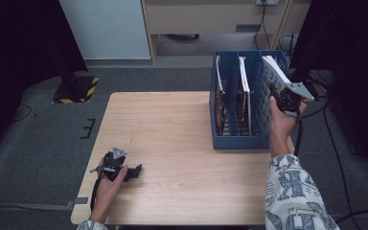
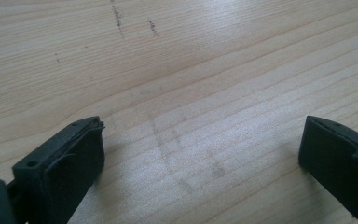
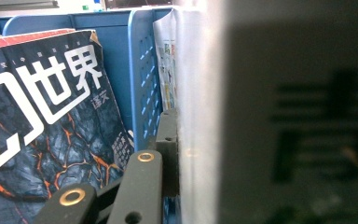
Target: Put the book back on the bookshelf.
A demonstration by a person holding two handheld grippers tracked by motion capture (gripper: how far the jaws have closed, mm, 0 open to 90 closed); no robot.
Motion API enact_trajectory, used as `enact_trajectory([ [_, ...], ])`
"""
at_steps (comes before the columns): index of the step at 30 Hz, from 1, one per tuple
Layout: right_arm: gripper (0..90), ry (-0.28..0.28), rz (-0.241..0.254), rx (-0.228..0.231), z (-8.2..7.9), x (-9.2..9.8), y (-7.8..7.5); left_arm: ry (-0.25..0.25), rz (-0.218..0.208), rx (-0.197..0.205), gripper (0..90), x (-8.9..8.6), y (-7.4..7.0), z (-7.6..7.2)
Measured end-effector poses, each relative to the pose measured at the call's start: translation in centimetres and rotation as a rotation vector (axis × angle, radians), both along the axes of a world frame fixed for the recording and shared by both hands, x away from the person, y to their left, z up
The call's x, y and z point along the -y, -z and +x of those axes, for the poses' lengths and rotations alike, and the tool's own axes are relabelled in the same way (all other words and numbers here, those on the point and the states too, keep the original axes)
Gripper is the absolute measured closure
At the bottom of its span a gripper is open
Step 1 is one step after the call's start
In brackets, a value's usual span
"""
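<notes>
We held the right gripper [image 1: 279,96] at the blue file rack [image 1: 239,141], its jaws pinched on a white magazine [image 1: 274,67] standing tilted in the rightmost compartment. A dark-covered magazine [image 3: 46,116] stood in the compartment beside it. We rested the left gripper [image 1: 135,171] on the wooden table [image 1: 172,129], jaws spread wide, nothing between them.

The counter [image 1: 172,143] was a pale wood-grain top with a few faint dark scuffs. A blue three-slot file rack [image 1: 242,141] stood on its far right part — magazines upright in the slots. The left gripper [image 1: 136,171] rested on the near left corner — jaws apart.
</notes>
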State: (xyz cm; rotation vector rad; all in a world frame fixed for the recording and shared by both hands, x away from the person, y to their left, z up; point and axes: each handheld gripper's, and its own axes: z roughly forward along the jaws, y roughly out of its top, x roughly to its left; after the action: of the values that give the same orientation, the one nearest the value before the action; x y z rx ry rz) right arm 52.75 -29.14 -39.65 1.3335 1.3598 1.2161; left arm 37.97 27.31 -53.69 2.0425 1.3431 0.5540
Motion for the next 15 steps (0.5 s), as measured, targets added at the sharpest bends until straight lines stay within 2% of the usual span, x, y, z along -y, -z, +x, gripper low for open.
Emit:
enact_trajectory([
  [7,73.6,-0.001,0.009,0.003,0.11,-0.19,0.11,0.0,0.0,0.0,0.0,0.0,0.0,0.0],
  [15,73.5,0.002,-0.006,0.007,0.04,-0.2,0.25,0.0,0.0,0.0,0.0,0.0,0.0,0.0],
])
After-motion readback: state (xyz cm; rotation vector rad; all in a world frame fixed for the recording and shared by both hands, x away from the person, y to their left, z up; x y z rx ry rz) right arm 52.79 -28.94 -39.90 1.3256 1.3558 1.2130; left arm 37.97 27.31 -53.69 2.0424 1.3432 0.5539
